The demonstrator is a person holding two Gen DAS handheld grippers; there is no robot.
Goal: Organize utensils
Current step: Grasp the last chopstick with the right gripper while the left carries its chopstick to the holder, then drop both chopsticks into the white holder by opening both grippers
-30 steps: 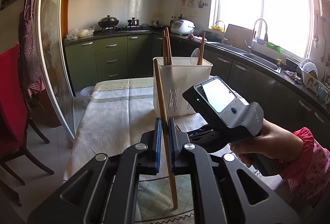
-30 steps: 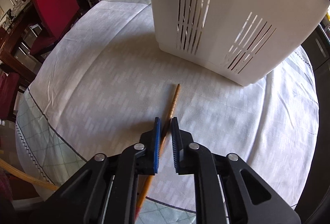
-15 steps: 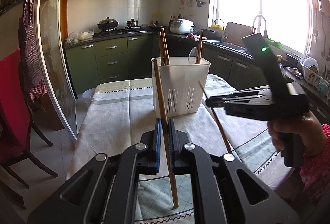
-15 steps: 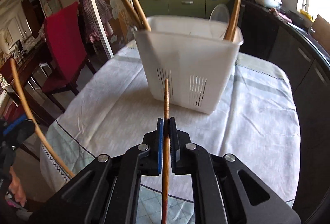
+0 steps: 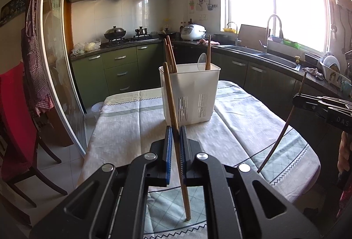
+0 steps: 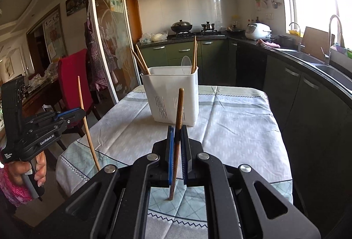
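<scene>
A white slotted utensil holder (image 5: 191, 93) (image 6: 173, 97) stands on the cloth-covered table, with several wooden chopsticks and a clear spoon (image 6: 186, 63) upright inside it. My left gripper (image 5: 175, 129) is shut on a wooden chopstick (image 5: 170, 93) that stands nearly upright in front of the holder. My right gripper (image 6: 177, 127) is shut on a darker chopstick (image 6: 178, 111), also upright. In the left wrist view the right gripper (image 5: 296, 99) shows at the right edge with its chopstick (image 5: 283, 131). In the right wrist view the left gripper (image 6: 82, 112) shows at the left with its chopstick (image 6: 84, 122).
The table (image 5: 123, 129) carries a pale cloth with a green checked border. A red chair (image 5: 15, 120) stands to its left beside a glass sliding door (image 6: 105, 45). Green cabinets, a stove and a sink counter (image 5: 264, 53) line the back and right.
My right gripper closed on the chopstick lying on the cloth, lifted it and swung it upright, pulling back from the holder. The left gripper kept still with its chopstick.
</scene>
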